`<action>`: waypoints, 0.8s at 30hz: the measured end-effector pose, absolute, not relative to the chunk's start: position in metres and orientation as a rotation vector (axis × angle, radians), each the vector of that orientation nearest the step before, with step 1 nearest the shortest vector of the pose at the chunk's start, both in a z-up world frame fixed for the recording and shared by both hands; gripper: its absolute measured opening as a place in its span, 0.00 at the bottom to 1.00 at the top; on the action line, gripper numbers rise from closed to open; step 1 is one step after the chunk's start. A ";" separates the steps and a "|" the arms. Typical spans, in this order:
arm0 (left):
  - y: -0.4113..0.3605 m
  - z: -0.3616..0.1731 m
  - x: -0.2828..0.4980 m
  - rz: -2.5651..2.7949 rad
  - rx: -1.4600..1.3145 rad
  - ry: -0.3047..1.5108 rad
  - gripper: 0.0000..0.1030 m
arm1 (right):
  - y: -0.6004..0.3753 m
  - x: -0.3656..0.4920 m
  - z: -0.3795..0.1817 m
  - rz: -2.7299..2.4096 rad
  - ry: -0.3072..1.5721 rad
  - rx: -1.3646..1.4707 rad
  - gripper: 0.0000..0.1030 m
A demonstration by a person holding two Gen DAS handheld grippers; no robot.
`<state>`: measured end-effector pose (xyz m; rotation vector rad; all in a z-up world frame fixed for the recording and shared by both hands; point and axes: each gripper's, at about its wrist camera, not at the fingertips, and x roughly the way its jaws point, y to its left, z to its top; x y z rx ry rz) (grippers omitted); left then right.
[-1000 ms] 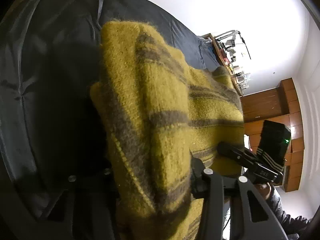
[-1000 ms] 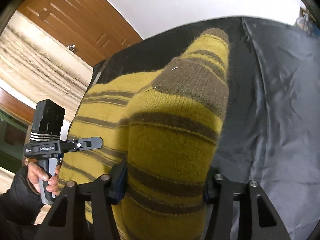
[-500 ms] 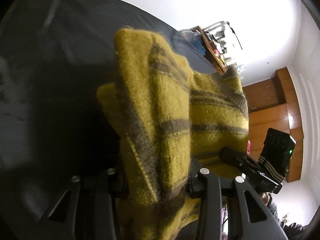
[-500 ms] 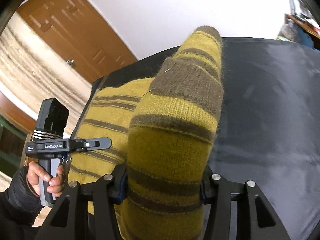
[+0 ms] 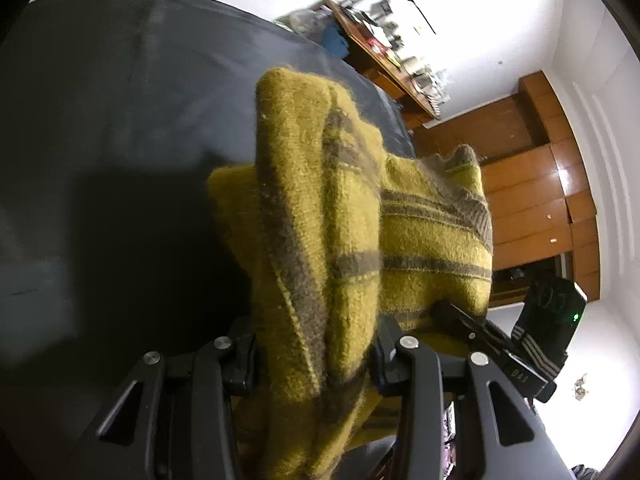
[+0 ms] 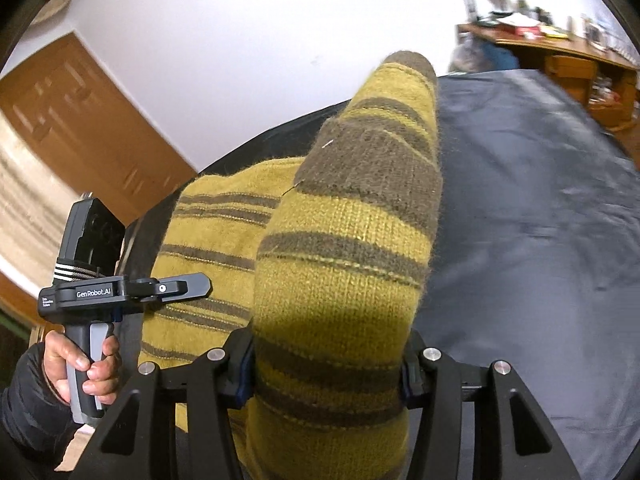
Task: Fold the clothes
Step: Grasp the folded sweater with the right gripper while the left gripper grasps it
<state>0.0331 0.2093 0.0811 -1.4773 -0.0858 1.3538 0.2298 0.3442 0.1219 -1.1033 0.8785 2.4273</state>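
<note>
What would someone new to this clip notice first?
A yellow sweater with brown stripes fills the middle of both views, bunched up over a dark sheet. Each pair of tongs, left and right, is clamped on a thick fold of it. At the left of the right view, a hand grips the other tool's handle.

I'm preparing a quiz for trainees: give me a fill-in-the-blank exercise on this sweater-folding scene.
1. The sweater is yellow with ____ stripes.
2. The right gripper is shut on the ____.
3. The left gripper also grips it, so it is held by ____ grippers.
4. Under the sweater lies a dark ____.

Missing words: brown; sweater; two; sheet
</note>
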 end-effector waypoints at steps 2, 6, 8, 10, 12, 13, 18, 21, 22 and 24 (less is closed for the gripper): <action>0.238 0.082 0.047 1.338 -1.469 -0.070 0.44 | 0.365 0.254 0.123 2.398 0.883 -1.069 0.52; 0.293 0.086 0.074 1.308 -1.442 -0.040 0.44 | 0.399 0.283 0.121 2.340 0.881 -1.021 0.52; 0.317 0.088 0.082 1.287 -1.427 -0.040 0.38 | 0.416 0.294 0.119 2.306 0.880 -1.002 0.52; 0.338 0.091 0.091 1.264 -1.411 -0.030 0.37 | 0.436 0.309 0.116 2.267 0.883 -0.984 0.52; 0.361 0.093 0.103 1.257 -1.395 0.010 0.37 | 0.455 0.322 0.111 2.235 0.907 -0.962 0.52; 0.367 0.093 0.105 1.257 -1.390 0.031 0.37 | 0.464 0.329 0.109 2.218 0.918 -0.951 0.52; 0.380 0.089 0.113 1.289 -1.399 0.094 0.37 | 0.495 0.338 0.106 2.168 0.875 -0.947 0.52; 0.375 0.083 0.114 1.330 -1.420 0.124 0.37 | 0.509 0.352 0.106 2.150 0.865 -0.931 0.52; 0.375 0.080 0.113 1.344 -1.421 0.140 0.37 | 0.513 0.353 0.105 2.142 0.869 -0.929 0.52; 0.371 0.077 0.113 1.369 -1.414 0.182 0.37 | 0.519 0.353 0.100 2.126 0.868 -0.950 0.52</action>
